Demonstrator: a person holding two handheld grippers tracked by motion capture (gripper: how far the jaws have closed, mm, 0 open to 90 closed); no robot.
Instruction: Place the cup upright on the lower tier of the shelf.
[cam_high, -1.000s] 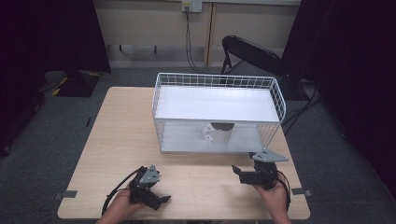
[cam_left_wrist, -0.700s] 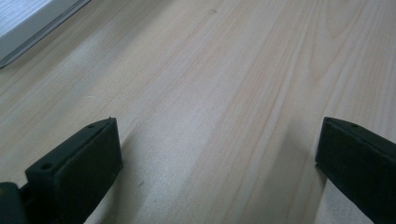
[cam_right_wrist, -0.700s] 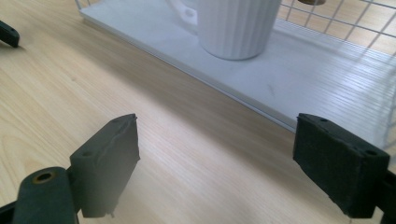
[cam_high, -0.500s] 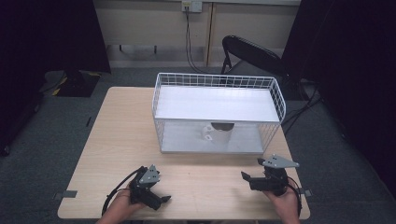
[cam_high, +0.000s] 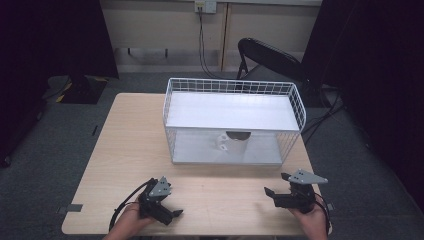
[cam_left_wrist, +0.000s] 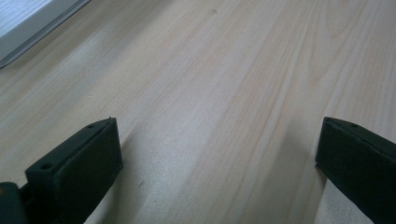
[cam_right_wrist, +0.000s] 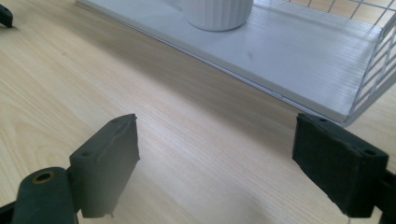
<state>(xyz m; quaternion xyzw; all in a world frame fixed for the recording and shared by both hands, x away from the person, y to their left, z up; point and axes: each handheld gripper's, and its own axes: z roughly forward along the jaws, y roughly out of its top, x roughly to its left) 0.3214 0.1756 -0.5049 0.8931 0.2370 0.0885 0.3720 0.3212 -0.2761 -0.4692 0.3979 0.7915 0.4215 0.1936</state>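
Mug (cam_high: 233, 144): we see it standing upright on the lower shelf of the rack (cam_high: 298, 107), under the upper shelf and near the open front; we judge it sits there so a gripper can come in level from the table side. In the right gripper view its ribbed white base (cam_right_wrist: 219, 13) stands at the top edge.
Right gripper (cam_high: 281, 187): we hold it low over the table (cam_high: 125, 145) near the front right corner, jaws spread wide and empty, aimed at the rack front, probably ready to go in for the mug.
Left gripper (cam_high: 172, 212): near the front left, well apart from the rack, jaws spread over bare wood; we judge it idle.
Rack: set mid-table, open side toward us.
Writing: we can read no brand or label on anything.
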